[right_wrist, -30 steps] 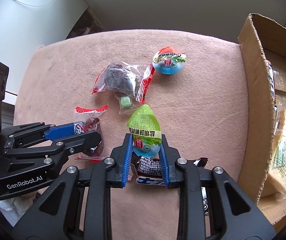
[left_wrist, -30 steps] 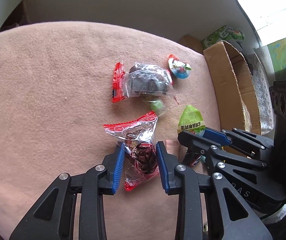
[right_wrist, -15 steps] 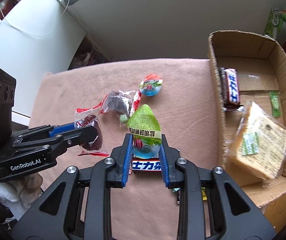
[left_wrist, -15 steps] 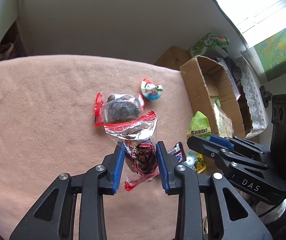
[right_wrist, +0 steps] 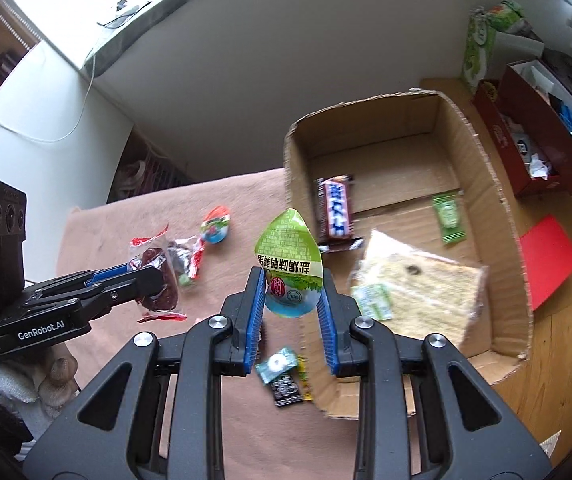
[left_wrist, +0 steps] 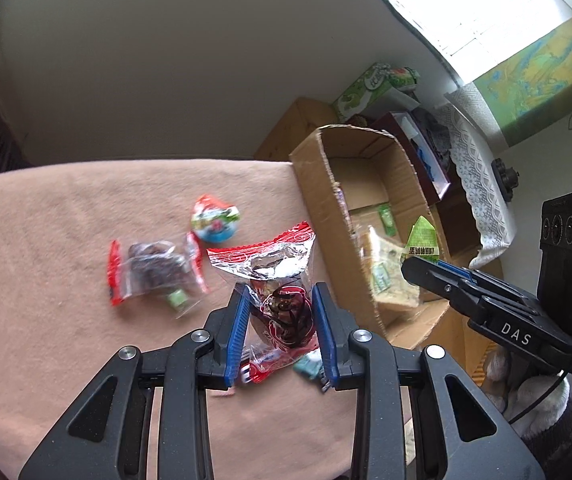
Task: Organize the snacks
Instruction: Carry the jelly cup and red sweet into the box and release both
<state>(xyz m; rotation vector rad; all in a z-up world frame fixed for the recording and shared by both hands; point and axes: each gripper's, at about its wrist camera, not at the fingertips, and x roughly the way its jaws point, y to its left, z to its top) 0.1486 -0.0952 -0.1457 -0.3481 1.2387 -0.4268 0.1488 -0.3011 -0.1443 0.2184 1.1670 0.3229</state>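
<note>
Each hand-held gripper clamps a snack: left (left_wrist: 281, 320) a red-sealed packet (left_wrist: 275, 276), right (right_wrist: 290, 300) a green pouch (right_wrist: 289, 256); either could slip short of the cardboard box (right_wrist: 482, 184).

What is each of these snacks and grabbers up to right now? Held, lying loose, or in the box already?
Left gripper: jaws shut on the red-edged packet, lifted.
Right gripper: jaws shut on the green packet, lifted.
Cardboard box: open, partly filled.
Chocolate bar: lying in the box.
Yellow cake packet: lying in the box.
Round blue snack: loose on the pink cloth.
</note>
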